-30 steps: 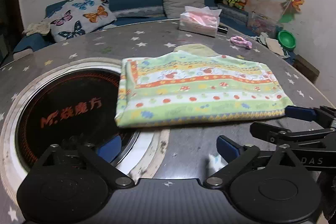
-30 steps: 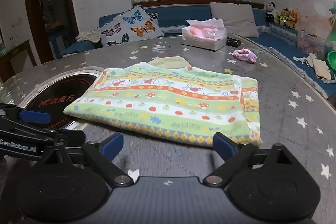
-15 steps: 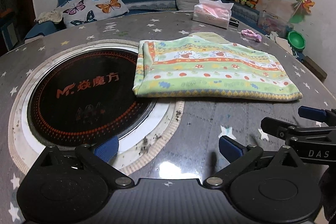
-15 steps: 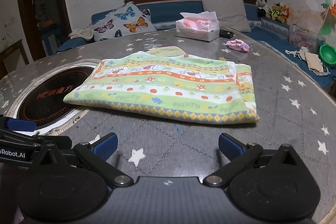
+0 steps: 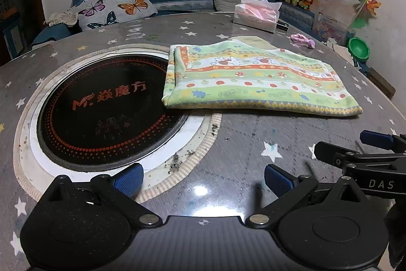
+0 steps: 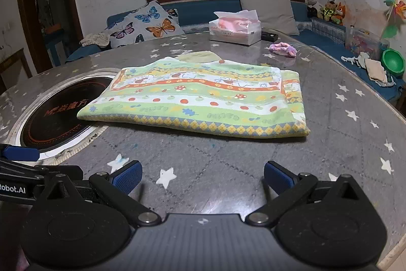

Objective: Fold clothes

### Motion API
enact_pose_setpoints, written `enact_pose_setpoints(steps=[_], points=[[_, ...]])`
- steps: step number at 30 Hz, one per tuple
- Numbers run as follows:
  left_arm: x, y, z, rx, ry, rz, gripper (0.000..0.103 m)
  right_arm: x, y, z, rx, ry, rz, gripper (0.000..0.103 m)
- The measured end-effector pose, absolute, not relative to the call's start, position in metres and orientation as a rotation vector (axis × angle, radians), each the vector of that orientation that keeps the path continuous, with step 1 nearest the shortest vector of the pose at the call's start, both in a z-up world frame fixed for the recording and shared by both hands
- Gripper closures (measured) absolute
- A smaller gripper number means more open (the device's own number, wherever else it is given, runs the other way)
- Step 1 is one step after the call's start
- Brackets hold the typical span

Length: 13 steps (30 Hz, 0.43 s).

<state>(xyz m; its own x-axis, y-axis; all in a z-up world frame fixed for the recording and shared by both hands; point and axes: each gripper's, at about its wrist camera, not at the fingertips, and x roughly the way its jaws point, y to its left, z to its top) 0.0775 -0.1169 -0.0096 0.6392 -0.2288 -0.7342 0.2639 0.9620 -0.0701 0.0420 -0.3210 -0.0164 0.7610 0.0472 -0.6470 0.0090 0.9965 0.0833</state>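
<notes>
A green, yellow and orange patterned cloth garment (image 5: 256, 79), folded into a flat rectangle, lies on the round grey star-printed table (image 5: 236, 156). Its left end overlaps the rim of the black circular glass cooktop with orange lettering (image 5: 106, 108), which is set into the left half of the table. The left gripper (image 5: 203, 178), black with blue fingertip pads, is at the near edge of the table with its jaws spread wide and nothing between them; it is well apart from the garment. The right gripper (image 6: 201, 175), of the same build, sits just to the right of the left one, jaws likewise spread wide and empty, pointing at the near long edge of the garment without touching it. Each gripper shows in the other's view at the frame edge. On the far side of the table stand a white tissue box with pink wrapping (image 6: 234, 29) and, to its right, a small pink-purple fabric item (image 6: 283, 48). Behind the table runs a blue bench with a butterfly-print cushion (image 5: 114, 5) at left and a plain grey cushion (image 6: 269, 12) at right. A green plastic bowl (image 6: 393, 61) sits on the bench at far right.
</notes>
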Motion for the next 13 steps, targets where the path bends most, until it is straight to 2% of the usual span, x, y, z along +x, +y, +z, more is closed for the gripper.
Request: enact_pose_setpoints(steps=[13], points=[[0.065,-0.118,-0.008,0.058,0.817,-0.280,0.000,0.033,-0.318,-0.015,0.079,0.703,0.021,0.000]])
